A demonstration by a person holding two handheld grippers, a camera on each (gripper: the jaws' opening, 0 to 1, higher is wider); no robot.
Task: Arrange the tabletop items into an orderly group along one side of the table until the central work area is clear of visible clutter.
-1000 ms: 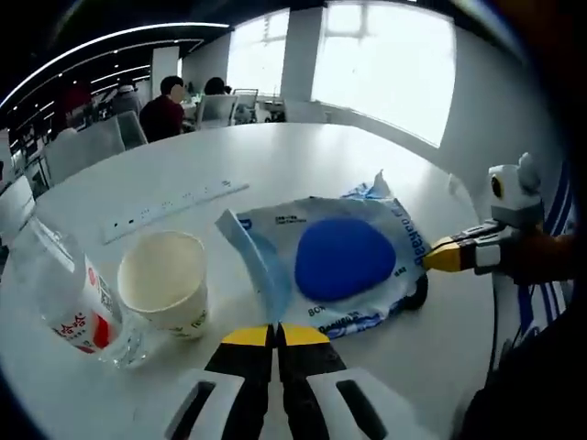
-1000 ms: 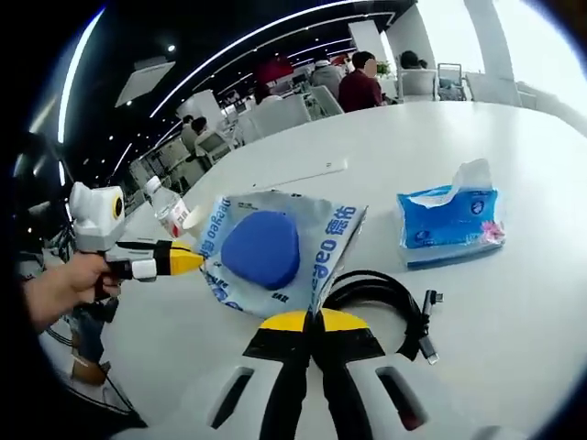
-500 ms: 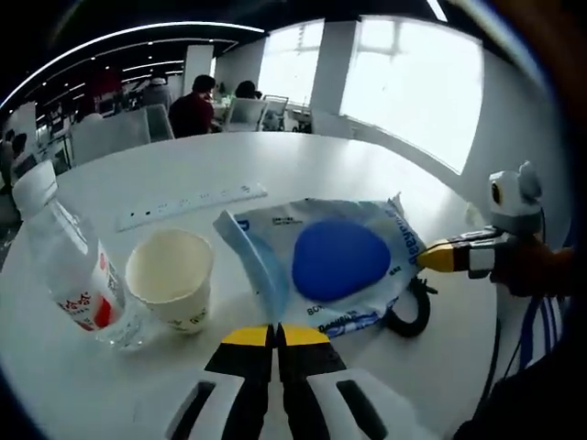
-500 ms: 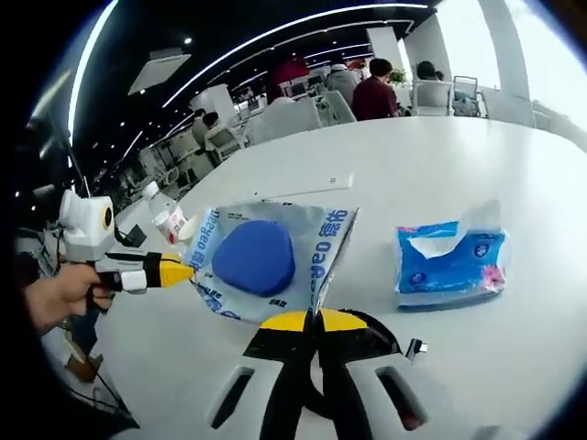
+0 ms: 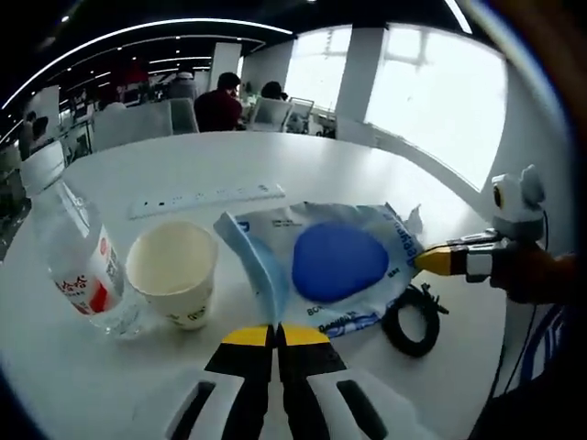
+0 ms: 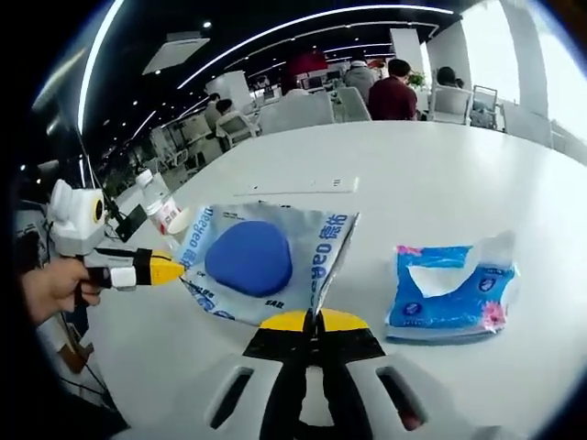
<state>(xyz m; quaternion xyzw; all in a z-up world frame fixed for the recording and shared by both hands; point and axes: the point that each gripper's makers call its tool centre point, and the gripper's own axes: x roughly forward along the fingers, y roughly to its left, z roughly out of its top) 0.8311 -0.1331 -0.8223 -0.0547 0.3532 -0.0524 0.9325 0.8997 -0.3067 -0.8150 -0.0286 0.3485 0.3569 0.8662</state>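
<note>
Right at the front of the left gripper view, the left gripper [image 5: 275,335] has its yellow-tipped jaws pressed together on the near edge of the blue-and-white wipes pack [image 5: 335,266]. In the right gripper view, the right gripper [image 6: 314,321] pinches the opposite edge of that same pack [image 6: 261,261], jaws closed on the wrapper (so the pack is held from both sides, low over the white surface [image 5: 229,165]). Just left of the pack in the left gripper view stands a paper cup [image 5: 172,272], upright, and beside it a clear water bottle [image 5: 78,266] with a red label, leaning. A coiled black cable [image 5: 410,319] lies by the pack's right corner. A blue tissue pack [image 6: 449,298] rests to the right in the right gripper view. Farther back lies a white power strip [image 5: 206,195]; beyond, seated people [image 5: 220,101].
</note>
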